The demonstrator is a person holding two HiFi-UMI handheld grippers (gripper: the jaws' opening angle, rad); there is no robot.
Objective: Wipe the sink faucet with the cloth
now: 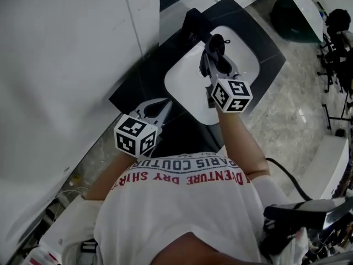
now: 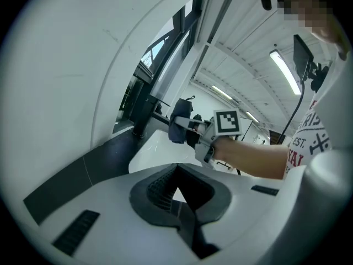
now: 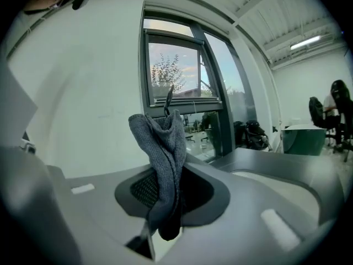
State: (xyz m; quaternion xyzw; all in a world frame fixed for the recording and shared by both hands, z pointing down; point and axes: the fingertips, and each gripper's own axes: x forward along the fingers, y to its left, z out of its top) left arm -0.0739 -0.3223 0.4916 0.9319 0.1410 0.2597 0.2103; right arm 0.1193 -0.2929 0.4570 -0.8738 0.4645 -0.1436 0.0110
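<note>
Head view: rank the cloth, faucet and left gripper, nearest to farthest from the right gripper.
1. The cloth, clamped in the right gripper itself.
2. The faucet, just beyond, up and left.
3. The left gripper, farthest, down left at the counter's near edge.

Dark countertop (image 1: 138,84), white sink basin (image 1: 183,83) set in it, black faucet (image 1: 193,22) at the rear

A white wall (image 1: 66,54) flanks a dark-framed window (image 3: 172,65), pale speckled floor (image 1: 289,120) below, strip lights (image 2: 284,70) overhead.
</note>
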